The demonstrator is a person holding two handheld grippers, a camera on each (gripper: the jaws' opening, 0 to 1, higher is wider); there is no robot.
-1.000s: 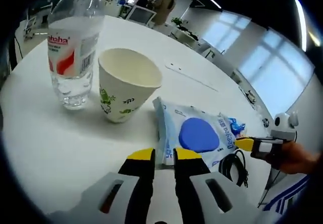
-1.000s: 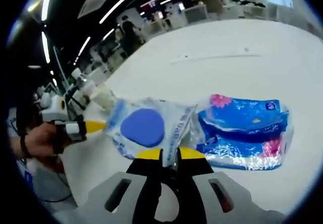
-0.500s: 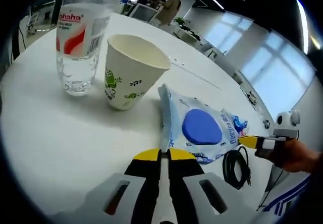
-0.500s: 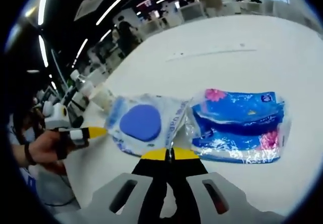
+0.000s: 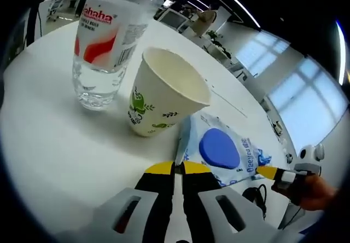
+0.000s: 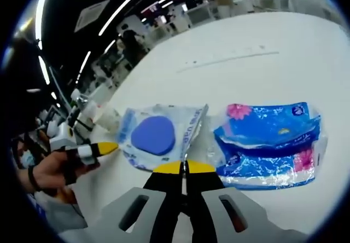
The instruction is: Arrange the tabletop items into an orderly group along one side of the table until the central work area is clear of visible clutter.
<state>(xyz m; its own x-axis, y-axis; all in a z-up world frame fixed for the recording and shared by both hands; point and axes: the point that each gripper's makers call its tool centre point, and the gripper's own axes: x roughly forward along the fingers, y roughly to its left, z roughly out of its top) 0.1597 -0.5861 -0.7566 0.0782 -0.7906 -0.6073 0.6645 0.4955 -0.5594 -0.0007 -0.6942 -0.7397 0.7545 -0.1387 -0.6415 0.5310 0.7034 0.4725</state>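
Closer now: wipes pack [image 5: 221,150] between both grippers

Bright overhead strip lights w/ window daylight, glare on round white tabletop [image 5: 49,144], heavy fisheye bending, bg blurry

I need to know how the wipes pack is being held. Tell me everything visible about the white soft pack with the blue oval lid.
The white soft plastic pack with a blue oval lid lies on the white table beside the paper cup, blue print along its crinkled edges. The left gripper is shut on one edge, the right gripper on the opposite edge. A blue tissue pack lies alongside.
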